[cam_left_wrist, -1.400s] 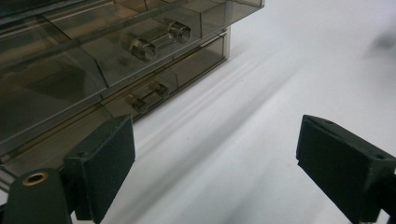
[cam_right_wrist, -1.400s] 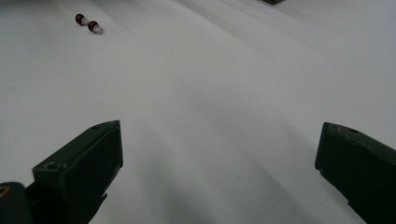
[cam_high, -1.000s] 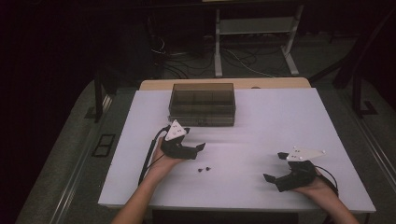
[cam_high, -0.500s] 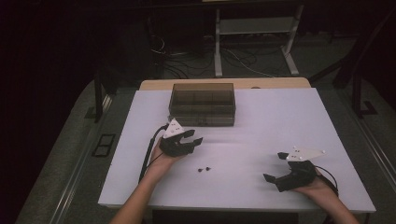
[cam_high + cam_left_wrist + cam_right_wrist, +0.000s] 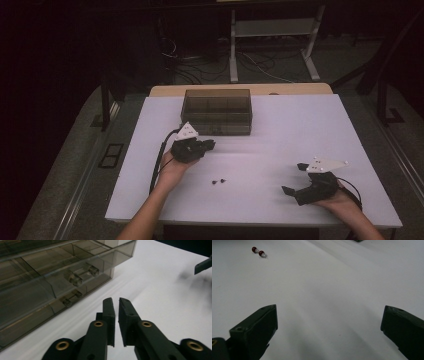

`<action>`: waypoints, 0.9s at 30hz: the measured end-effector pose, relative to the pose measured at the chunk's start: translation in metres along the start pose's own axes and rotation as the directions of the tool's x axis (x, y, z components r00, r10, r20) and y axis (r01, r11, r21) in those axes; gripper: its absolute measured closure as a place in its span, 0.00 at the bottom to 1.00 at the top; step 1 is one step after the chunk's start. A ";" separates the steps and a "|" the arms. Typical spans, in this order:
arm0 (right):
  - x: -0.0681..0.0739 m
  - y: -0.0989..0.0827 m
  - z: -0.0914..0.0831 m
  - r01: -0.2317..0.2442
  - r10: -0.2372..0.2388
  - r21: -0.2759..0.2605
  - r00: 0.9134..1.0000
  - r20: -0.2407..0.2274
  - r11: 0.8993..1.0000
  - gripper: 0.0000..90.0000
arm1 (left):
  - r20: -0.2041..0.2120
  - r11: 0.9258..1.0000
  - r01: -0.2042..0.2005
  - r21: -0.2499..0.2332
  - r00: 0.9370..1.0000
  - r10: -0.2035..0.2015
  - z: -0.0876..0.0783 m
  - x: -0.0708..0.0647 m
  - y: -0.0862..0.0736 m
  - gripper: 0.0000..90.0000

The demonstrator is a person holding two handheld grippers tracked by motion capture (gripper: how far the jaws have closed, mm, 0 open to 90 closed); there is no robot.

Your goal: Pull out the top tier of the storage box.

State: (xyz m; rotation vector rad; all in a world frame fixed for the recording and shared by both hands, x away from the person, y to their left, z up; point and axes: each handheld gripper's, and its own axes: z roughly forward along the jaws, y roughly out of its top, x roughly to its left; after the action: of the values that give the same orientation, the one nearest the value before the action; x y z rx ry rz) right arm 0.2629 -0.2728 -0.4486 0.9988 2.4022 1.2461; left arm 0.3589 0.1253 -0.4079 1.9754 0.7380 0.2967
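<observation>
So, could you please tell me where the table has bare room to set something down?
The widest free patch lies right of the clear box, out to the table edge. Another lies between the two small red pieces and the right hand-held gripper. It is crowded where the left hand-held gripper sits before the box.

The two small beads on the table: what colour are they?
Dark red, each with a clear tip; the beads show best in the right gripper view.

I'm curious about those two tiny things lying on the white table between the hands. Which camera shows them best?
The right gripper view: there the two small pieces show dark red round heads and clear ends, lying side by side. The high view gives them as two dark specks on the table, between the hands.
</observation>
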 end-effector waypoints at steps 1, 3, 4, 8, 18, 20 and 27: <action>0.000 0.000 0.000 -0.002 0.002 -0.001 1.000 0.000 1.000 0.00 | 0.001 1.000 0.004 -0.004 1.000 -0.004 0.000 0.001 0.002 0.97; 0.000 0.000 0.000 -0.002 0.002 -0.002 1.000 0.002 1.000 0.00 | 0.004 1.000 0.011 -0.006 1.000 -0.011 -0.001 0.002 0.006 0.99; -0.001 0.000 0.000 -0.001 0.001 -0.002 1.000 0.002 1.000 0.00 | 0.006 1.000 0.007 -0.005 1.000 -0.007 -0.001 0.003 0.009 0.99; -0.001 0.000 0.000 -0.003 0.003 -0.001 1.000 0.005 1.000 0.00 | 0.009 1.000 -0.008 0.002 1.000 0.008 -0.003 0.005 0.018 0.99; -0.001 0.000 0.000 -0.005 0.005 -0.002 1.000 0.008 1.000 0.00 | 0.009 1.000 -0.011 -0.005 1.000 0.011 -0.005 0.019 0.041 0.99; -0.001 0.000 -0.001 -0.005 0.005 -0.002 1.000 0.008 1.000 0.00 | 0.011 1.000 -0.007 -0.010 1.000 0.007 -0.005 0.024 0.045 0.99; -0.001 0.000 -0.001 -0.007 0.008 -0.003 1.000 0.007 1.000 0.00 | -0.014 1.000 -0.015 0.005 1.000 0.015 -0.001 0.037 0.054 0.99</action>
State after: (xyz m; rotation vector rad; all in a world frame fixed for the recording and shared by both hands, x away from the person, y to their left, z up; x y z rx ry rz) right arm 0.2636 -0.2741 -0.4484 1.0107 2.3932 1.2459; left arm 0.4074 0.1297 -0.3644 1.9858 0.7339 0.3181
